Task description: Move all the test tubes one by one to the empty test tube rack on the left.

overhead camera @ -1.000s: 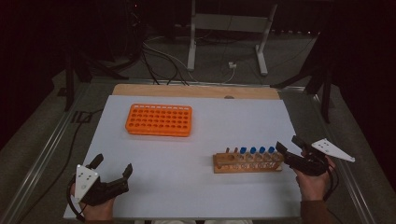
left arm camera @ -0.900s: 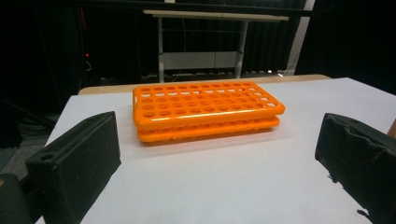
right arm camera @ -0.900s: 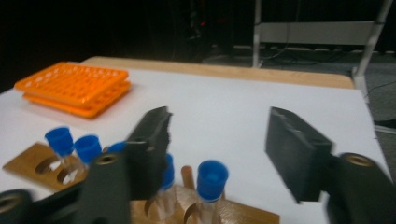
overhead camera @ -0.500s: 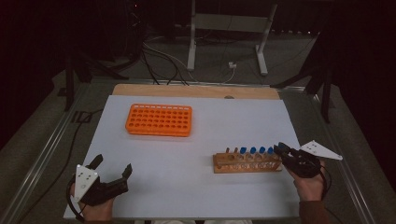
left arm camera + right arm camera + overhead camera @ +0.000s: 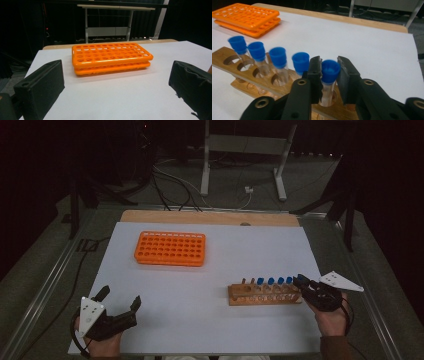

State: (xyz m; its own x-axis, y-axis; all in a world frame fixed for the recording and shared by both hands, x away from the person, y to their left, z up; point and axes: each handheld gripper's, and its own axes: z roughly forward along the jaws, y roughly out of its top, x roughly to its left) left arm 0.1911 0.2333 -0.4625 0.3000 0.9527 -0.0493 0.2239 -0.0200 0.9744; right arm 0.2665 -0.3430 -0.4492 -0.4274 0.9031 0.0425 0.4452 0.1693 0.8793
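Observation:
A wooden rack (image 5: 265, 297) at the right of the white mat holds several blue-capped tubes (image 5: 275, 281) in a row. My right gripper (image 5: 300, 281) is at the rack's right end. In the right gripper view its jaws press on both sides of the blue cap of the end tube (image 5: 330, 71), which still stands in its hole in the wooden rack (image 5: 227, 56). An orange rack (image 5: 170, 248) with no tubes in it lies at the back left. My left gripper (image 5: 120, 296) rests at the mat's front left, open, with its jaws wide apart and facing the orange rack (image 5: 110, 56).
The white mat (image 5: 225, 255) covers most of the table, with a wooden strip (image 5: 210, 217) along its far edge. Cables and a metal stand (image 5: 240, 160) lie on the floor beyond. Table rails (image 5: 50, 275) run along both sides.
My right gripper has moved left to the rack's end and closed around the last tube's cap. The left gripper has stayed where it was.

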